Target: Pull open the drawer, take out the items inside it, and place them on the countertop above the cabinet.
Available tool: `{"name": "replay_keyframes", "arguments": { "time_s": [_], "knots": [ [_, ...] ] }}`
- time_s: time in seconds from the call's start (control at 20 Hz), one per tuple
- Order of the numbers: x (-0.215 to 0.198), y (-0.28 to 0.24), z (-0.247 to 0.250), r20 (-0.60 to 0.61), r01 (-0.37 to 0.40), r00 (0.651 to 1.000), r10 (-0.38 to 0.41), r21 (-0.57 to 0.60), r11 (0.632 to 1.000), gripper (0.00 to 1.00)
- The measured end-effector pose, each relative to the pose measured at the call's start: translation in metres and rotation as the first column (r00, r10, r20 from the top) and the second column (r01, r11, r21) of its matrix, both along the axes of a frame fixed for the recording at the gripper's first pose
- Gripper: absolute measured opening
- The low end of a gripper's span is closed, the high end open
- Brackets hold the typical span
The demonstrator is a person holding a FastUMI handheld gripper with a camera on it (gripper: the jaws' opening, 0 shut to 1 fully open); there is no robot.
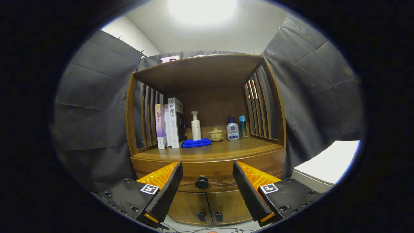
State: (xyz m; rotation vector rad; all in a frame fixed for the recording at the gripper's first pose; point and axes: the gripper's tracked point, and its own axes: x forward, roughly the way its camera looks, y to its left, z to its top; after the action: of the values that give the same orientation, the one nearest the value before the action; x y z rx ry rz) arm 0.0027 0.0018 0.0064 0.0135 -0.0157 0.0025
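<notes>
A wooden cabinet stands ahead, its drawer (210, 179) shut with a round black knob (201, 183) at its middle. My gripper (207, 176) is open, its two fingers spread wide to either side of the knob and still short of it, touching nothing. Above the drawer runs the wooden countertop (226, 149), roofed by a shelf with slatted sides. What lies inside the drawer is hidden.
On the countertop stand upright books (170, 124), a white pump bottle (196, 127), a folded blue cloth (196, 142), a small lidded pot (216, 134), a white-and-blue bottle (232, 129) and a teal bottle (242, 127). Two lower doors (208, 207) sit under the drawer. A white box (326, 165) stands right of the cabinet.
</notes>
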Motion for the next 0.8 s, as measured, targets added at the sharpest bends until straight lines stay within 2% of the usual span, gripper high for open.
{"name": "replay_keyframes", "arguments": {
  "time_s": [0.55, 0.8],
  "knots": [
    [0.042, 0.012, -0.029, -0.115, -0.06, 0.992, 0.055, -0.037, 0.998, 0.98],
    [0.066, 0.011, -0.053, -0.191, -0.046, 0.981, 0.044, -0.008, 0.999, 0.98]
  ]
}}
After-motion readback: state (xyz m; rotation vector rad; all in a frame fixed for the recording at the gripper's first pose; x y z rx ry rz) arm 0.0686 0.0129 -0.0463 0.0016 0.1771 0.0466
